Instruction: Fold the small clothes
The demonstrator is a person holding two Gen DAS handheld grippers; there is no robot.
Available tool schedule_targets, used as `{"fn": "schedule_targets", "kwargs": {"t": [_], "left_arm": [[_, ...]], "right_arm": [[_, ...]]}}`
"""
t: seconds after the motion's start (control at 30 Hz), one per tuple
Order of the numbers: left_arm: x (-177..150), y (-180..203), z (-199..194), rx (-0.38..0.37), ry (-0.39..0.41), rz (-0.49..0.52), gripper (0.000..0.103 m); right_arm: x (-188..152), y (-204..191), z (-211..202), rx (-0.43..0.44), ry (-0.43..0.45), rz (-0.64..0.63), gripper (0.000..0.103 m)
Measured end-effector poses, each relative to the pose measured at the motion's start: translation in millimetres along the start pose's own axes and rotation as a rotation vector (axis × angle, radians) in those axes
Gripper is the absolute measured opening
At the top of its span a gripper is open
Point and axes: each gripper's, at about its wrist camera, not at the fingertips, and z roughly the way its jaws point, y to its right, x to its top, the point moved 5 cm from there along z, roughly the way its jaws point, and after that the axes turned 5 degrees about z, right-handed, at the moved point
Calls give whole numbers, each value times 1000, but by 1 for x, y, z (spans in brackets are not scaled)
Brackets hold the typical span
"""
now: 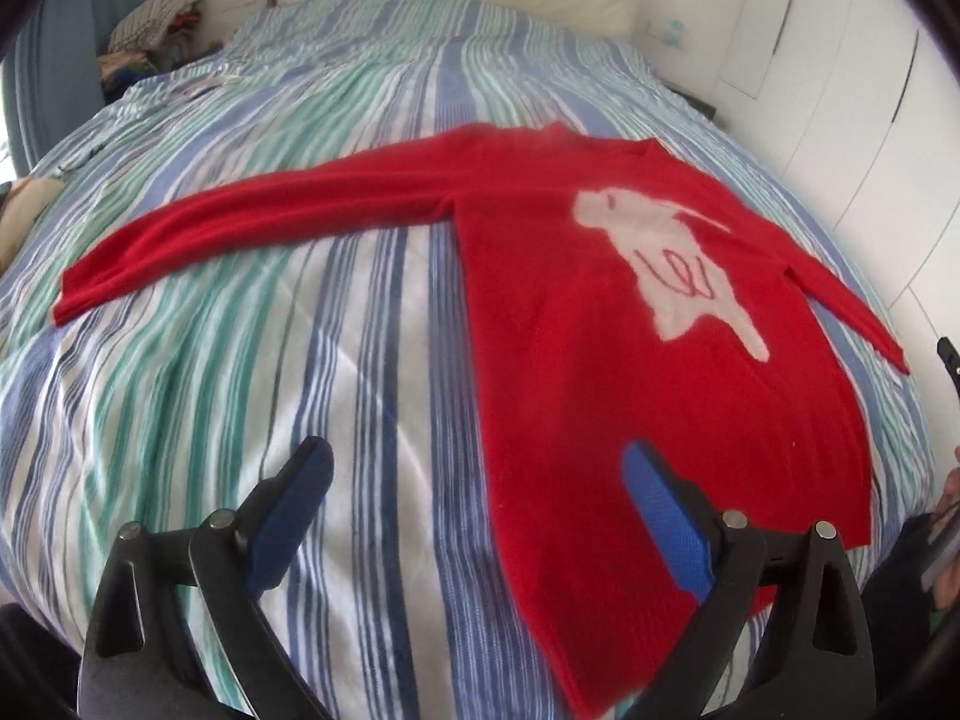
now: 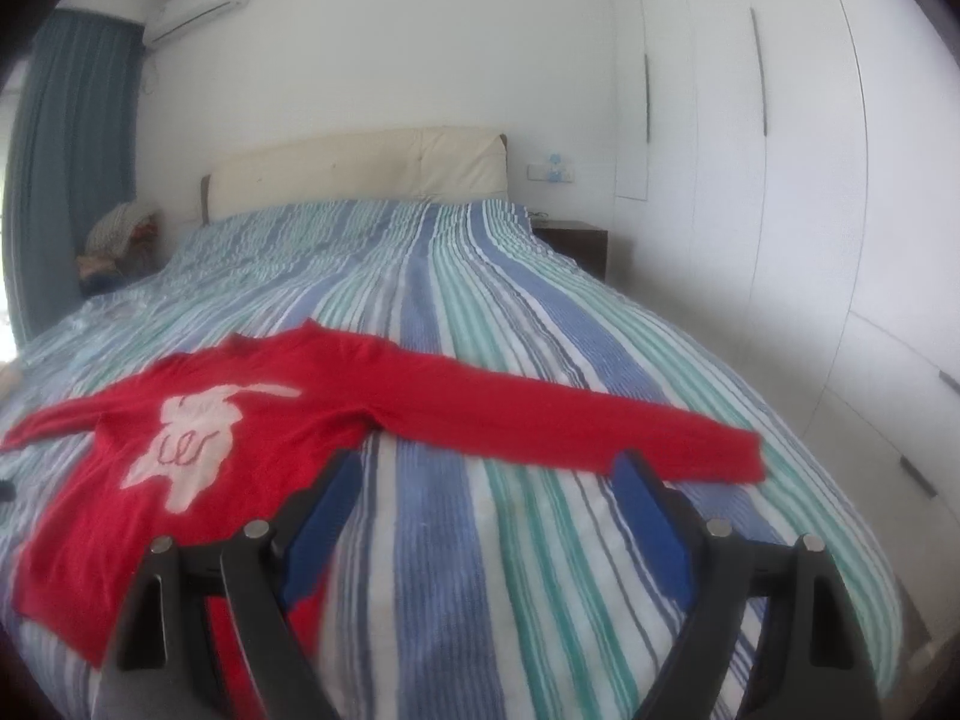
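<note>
Left wrist view: red sweater (image 1: 600, 324) flat on striped bedspread (image 1: 240, 360), both sleeves out, left gripper (image 1: 474, 480) spread wide and empty above its hem. Right wrist view: right gripper (image 2: 480, 480) likewise released, near the outstretched sleeve (image 2: 570, 420); adds wardrobe (image 2: 780, 180) and headboard (image 2: 360, 174). Likely risk: soft bedding pinched together with the knit, dragging the fold crooked.
</note>
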Motion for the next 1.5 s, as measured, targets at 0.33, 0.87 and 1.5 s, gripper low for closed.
{"fn": "schedule_targets", "kwargs": {"t": [0.33,0.87,1.5], "left_arm": [[-64,-16,-5,96,-71,102,99],[-20,-31,-41,90,7,24,98],[19,-109,25,266,30,-111,98]], "right_arm": [[-46,-79,11,198,-312,-53,88],[-74,-111,8,309,-557,-134,90],[32,80,82,189,-335,500,90]]}}
